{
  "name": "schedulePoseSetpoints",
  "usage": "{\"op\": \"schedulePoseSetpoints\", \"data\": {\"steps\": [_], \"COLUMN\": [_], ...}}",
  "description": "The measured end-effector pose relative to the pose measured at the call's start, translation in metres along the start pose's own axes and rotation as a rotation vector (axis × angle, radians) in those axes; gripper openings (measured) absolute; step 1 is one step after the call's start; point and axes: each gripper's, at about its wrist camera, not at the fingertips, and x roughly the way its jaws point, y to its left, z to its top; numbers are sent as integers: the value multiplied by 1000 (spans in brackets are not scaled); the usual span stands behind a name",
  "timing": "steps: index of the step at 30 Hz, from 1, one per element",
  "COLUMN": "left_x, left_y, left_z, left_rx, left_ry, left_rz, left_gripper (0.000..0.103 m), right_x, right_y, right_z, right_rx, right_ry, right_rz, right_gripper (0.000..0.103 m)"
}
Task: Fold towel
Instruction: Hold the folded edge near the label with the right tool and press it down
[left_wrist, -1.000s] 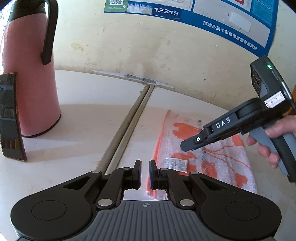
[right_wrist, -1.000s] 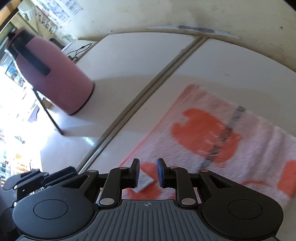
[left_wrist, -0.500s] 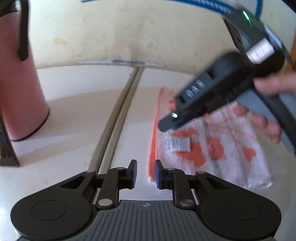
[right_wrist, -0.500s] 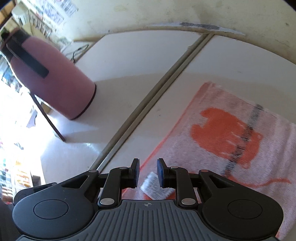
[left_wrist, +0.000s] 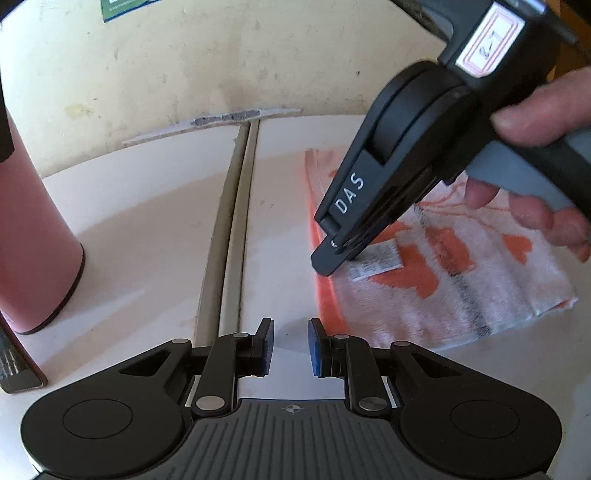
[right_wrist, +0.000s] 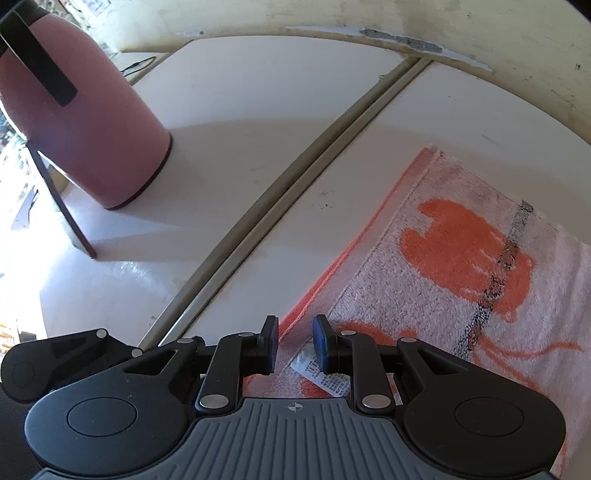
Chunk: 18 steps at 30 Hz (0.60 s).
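Observation:
A pink-white towel (left_wrist: 461, 291) with orange shapes lies folded on the right tabletop, its orange hem along the left side. A white label (left_wrist: 376, 263) lies on it near that hem. In the left wrist view a hand holds my right gripper (left_wrist: 332, 254), whose tip sits low at the hem beside the label. In its own view the right gripper (right_wrist: 295, 345) stands slightly open over the hem (right_wrist: 325, 280) and the label (right_wrist: 327, 376), gripping nothing. My left gripper (left_wrist: 290, 347) is open over bare table just left of the towel's near corner.
A pink thermos flask (left_wrist: 29, 236) with a black handle stands at the left, with a dark flat device (left_wrist: 18, 369) leaning beside it. A seam (left_wrist: 229, 236) runs between the two tabletops. The stained wall (left_wrist: 221, 55) closes the back.
The left gripper's jaws have opened wider and it has sunk and rolled. The right gripper has come down and over to the towel's left hem by the label.

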Motion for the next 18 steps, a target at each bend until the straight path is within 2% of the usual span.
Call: {"op": "schedulePoseSetpoints", "data": {"steps": [4,8,10,13,18], "left_x": [3,4,4,5,-3], "left_y": [-4,-10,-10,-7,-1], "left_z": [-1,1,1,2,2], "left_rx": [74,122,130,131,100], "left_ry": [-24,-25,-23,-15,-31], "left_rz": [-16,-9,-11,-17,-31], "left_gripper": [21,21,21,21,21], "right_x": [1,0,-1,-4,-5], "right_y": [7,10,11,5,5], "right_z": [0,-5,-7,-6,-7], "right_rx": [-16,-56,-75,-41,-32], "right_ry": [1,-26,-36,-37,-22], "right_rz": [-25,-34,-65,-40,7], "right_gripper": [28,27,13,2,2]}}
